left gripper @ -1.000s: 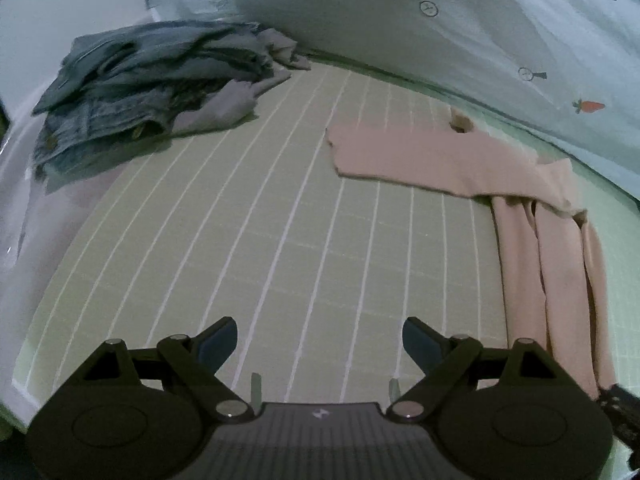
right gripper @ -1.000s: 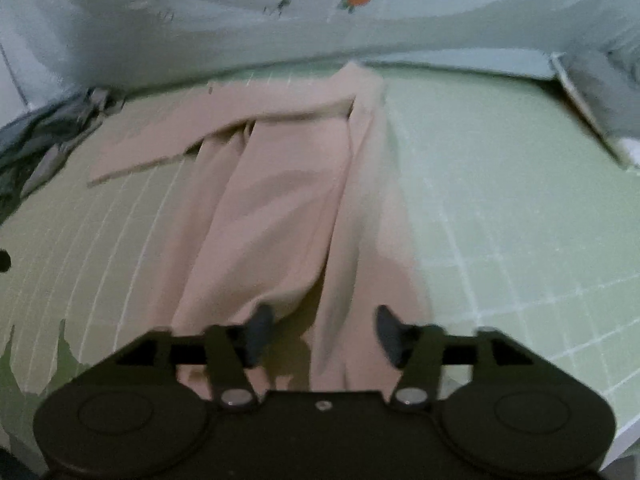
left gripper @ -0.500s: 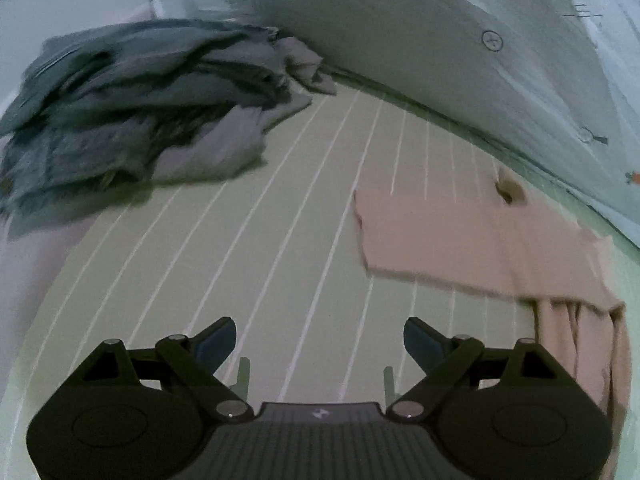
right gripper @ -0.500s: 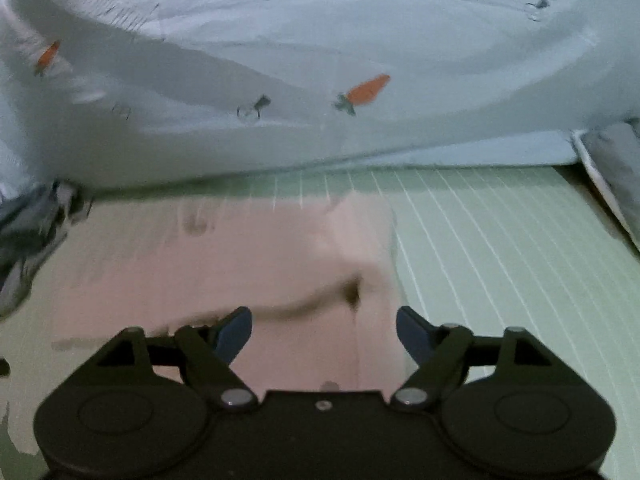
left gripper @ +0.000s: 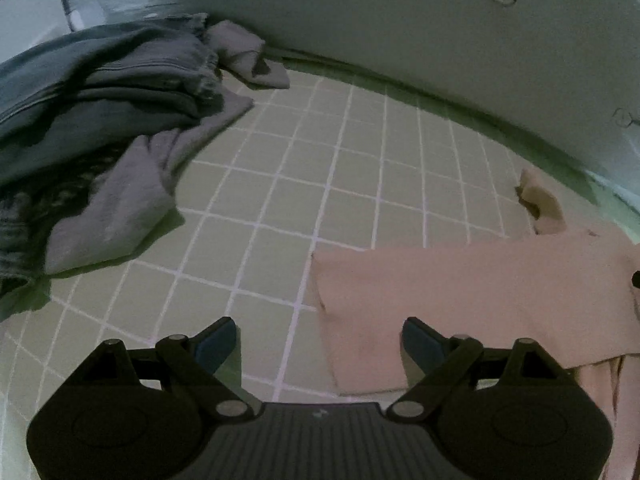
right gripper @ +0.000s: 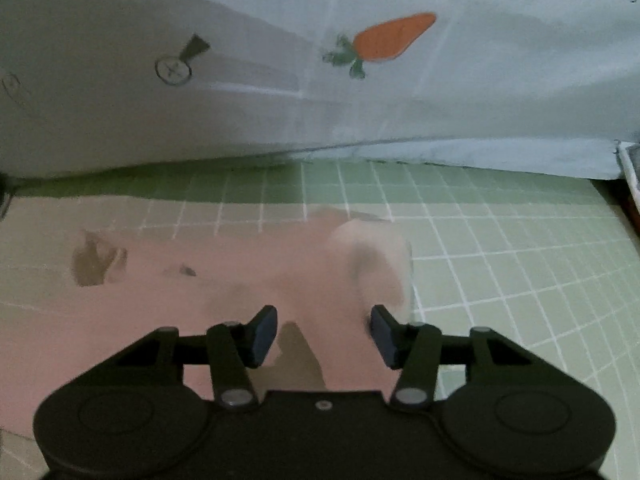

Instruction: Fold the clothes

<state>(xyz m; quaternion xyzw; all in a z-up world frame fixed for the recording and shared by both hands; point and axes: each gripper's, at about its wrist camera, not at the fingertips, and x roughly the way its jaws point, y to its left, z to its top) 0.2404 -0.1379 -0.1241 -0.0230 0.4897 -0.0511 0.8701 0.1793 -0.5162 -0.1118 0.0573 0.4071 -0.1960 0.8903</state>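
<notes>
Both jaws gape wide, empty, over the pink garment (left gripper: 460, 292); no writing is readable.

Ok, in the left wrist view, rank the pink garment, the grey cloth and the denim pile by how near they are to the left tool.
1. Pink garment: nearest, its edge lies between the open left tool's fingers.
2. Grey cloth: left, farther out.
3. Denim pile: farthest, far left.

Clothes pile (left gripper: 100, 128) left of garment (left gripper: 460, 300)
</notes>
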